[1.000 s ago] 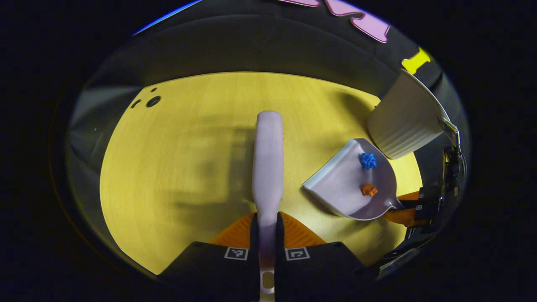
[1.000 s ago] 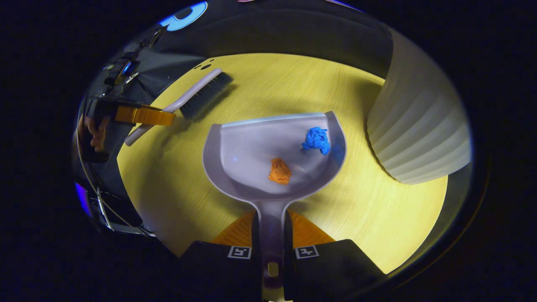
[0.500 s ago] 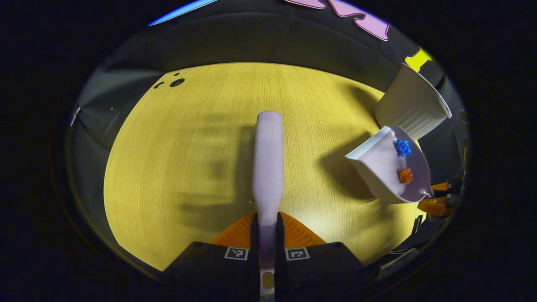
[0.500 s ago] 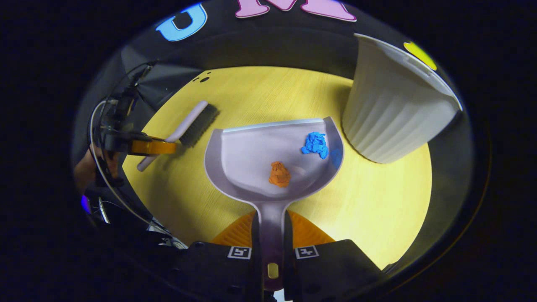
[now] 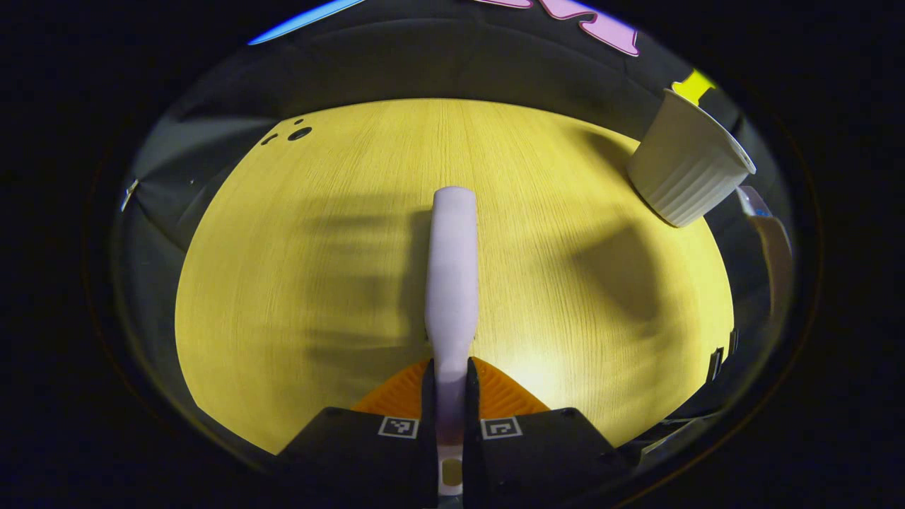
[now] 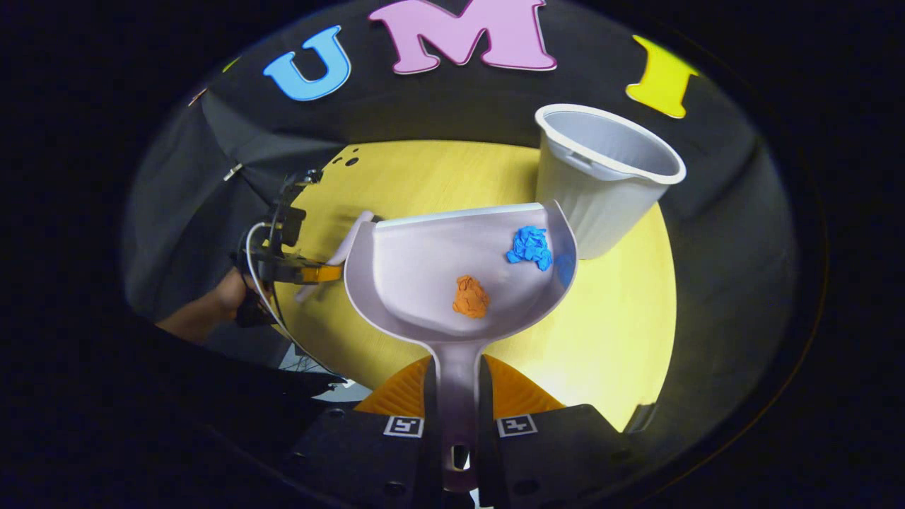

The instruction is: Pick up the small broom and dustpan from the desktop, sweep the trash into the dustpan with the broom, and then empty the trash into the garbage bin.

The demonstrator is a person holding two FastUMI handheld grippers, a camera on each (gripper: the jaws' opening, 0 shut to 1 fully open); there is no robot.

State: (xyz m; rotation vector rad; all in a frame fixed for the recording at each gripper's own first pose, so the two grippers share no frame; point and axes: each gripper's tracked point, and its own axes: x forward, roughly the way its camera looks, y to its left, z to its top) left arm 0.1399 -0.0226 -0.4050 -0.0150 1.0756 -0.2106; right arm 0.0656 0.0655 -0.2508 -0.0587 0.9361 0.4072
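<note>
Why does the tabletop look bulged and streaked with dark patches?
Left gripper view: the fisheye lens bows the table; soft shadows lie beside the broom. Right gripper view: the bin leans from the same distortion; the dustpan stays sharp.

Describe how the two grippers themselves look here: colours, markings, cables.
Both grippers have black bodies with ribbed orange fingers. The left gripper and right gripper each carry two small square black-and-white markers, one per side, near the finger bases. Seen from the right gripper view, the left gripper has an orange finger, a black frame, and a thin cable looping beside it.
</note>
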